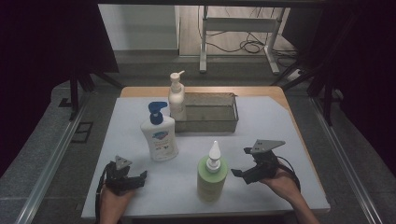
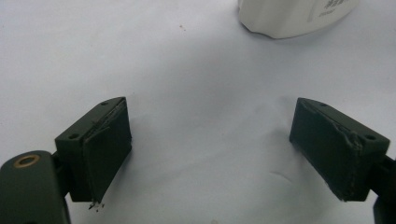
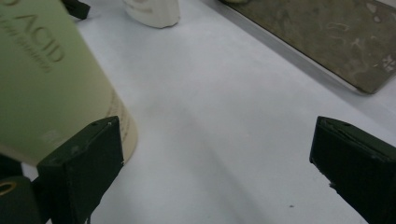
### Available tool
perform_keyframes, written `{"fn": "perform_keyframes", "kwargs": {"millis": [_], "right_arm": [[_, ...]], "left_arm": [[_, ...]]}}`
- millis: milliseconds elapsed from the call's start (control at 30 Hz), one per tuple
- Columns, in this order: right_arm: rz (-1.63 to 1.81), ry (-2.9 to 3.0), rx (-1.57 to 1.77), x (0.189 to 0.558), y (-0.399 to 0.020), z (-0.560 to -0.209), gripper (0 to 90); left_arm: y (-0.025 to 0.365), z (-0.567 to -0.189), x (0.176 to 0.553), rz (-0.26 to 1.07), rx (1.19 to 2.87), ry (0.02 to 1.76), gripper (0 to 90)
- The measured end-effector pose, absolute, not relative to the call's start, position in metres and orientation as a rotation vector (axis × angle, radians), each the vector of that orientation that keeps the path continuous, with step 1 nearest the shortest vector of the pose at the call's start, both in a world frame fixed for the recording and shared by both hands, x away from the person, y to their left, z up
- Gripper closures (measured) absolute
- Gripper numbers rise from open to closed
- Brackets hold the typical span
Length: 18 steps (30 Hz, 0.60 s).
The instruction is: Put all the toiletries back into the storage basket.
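Observation:
Three bottles stand on a white mat (image 1: 261, 140). A green bottle (image 1: 212, 177) with a white pump stands front centre, and shows close at the left (image 3: 42, 70) in the right gripper view. A white bottle (image 1: 159, 135) with a blue pump stands left of centre; its base (image 2: 294, 16) is at the top of the left gripper view. A cream pump bottle (image 1: 176, 98) stands against the tray's left end. My left gripper (image 1: 139, 179) (image 2: 210, 116) is open over bare mat at the front left. My right gripper (image 1: 241, 162) (image 3: 217, 130) is open just right of the green bottle, holding nothing.
A grey metal tray (image 1: 210, 122) lies at the back centre of the mat, and its wall (image 3: 327, 32) runs across the top right of the right gripper view. The wooden table edge (image 1: 280, 93) borders the mat at the back. Dark stands and cables sit beyond the table.

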State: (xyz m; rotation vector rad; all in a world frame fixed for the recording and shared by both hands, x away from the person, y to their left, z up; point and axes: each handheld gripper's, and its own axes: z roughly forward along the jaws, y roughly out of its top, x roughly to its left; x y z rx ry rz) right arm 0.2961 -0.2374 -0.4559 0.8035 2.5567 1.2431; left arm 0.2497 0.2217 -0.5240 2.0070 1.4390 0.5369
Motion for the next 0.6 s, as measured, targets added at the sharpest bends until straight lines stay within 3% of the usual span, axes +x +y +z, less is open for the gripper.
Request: {"fn": "perform_keyframes", "kwargs": {"millis": [600], "right_arm": [[1.299,2.624,0.692,0.257,-0.225,-0.451,0.0]], "left_arm": [[0.222,-0.524,0.25,0.536,2.005,1.44,12.4]]}}
